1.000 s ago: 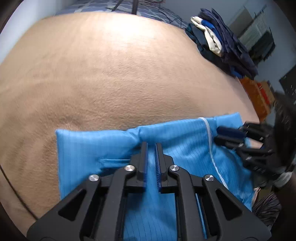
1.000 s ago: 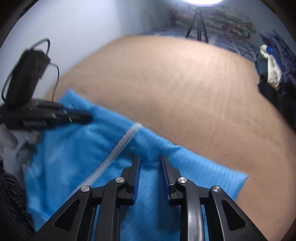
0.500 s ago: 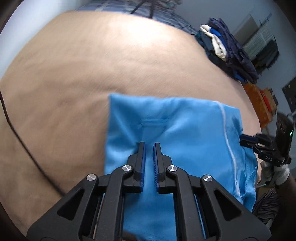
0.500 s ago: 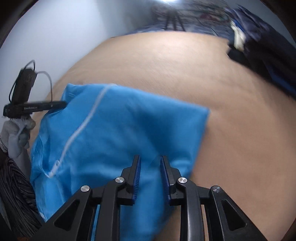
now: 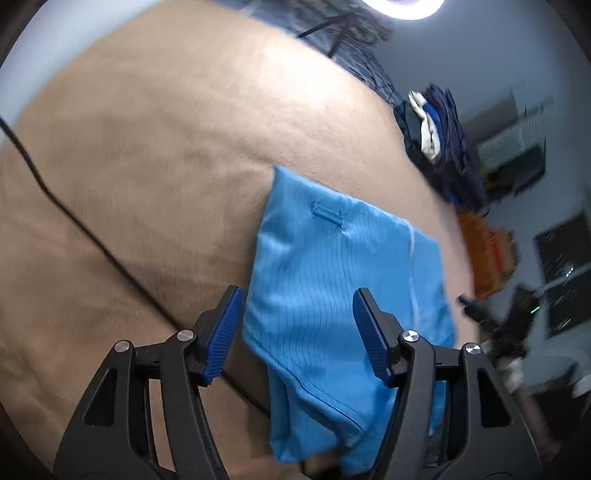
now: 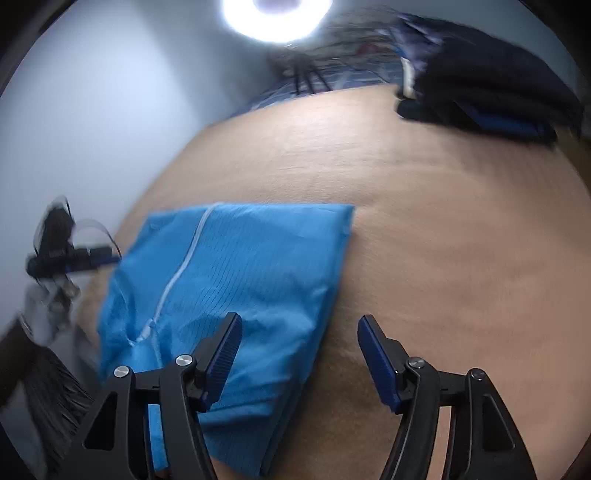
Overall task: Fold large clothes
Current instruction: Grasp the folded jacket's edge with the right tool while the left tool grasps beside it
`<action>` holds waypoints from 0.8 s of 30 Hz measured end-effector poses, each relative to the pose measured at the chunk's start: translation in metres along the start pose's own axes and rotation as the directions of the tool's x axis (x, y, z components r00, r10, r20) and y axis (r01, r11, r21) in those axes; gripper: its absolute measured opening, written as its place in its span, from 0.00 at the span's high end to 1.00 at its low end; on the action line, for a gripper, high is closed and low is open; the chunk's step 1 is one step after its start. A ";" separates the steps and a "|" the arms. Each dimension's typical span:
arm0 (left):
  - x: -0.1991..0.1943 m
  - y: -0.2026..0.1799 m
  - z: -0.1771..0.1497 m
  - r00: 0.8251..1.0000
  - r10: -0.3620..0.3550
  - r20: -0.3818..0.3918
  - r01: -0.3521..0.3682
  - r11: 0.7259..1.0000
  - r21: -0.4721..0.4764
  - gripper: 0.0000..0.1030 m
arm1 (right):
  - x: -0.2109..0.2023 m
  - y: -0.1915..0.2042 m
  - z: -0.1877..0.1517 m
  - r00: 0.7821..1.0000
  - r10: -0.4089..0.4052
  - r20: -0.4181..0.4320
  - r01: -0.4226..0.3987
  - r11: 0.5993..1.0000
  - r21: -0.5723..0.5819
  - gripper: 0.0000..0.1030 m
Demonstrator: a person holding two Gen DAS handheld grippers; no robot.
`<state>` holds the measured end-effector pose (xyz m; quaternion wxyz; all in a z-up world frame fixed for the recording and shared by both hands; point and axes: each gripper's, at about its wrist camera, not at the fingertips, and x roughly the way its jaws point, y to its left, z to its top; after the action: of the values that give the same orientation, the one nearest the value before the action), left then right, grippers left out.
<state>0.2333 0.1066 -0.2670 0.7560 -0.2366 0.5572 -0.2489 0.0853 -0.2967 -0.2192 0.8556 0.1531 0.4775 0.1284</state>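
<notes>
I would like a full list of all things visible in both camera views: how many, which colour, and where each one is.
folded blue garment with a white zipper: one, blue, lying on the blanket in front of both grippers
tan fleece blanket: one, tan, covering the whole surface
pile of dark clothes: one, navy with some white, at the far right edge of the blanket
thin black cable: one, black, across the blanket on the left
ring light: one, white, far behind
left gripper: one, black with blue pads, open, jaws just opened
right gripper: one, same colours, open, jaws just opened

Two close, downward-tilted wrist views, both over the blue garment (image 5: 332,295) (image 6: 236,280).
</notes>
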 end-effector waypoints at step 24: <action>0.055 0.014 0.006 0.974 -0.168 -0.154 0.149 0.980 -0.128 0.44 | 0.044 -0.042 -0.008 0.911 0.408 -0.057 -0.368 0.869 0.331 0.41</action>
<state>0.2552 0.0822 -0.3140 0.6703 -0.3026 0.6104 -0.2944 0.1037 -0.3182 -0.2735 0.7453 0.3715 0.5038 0.2298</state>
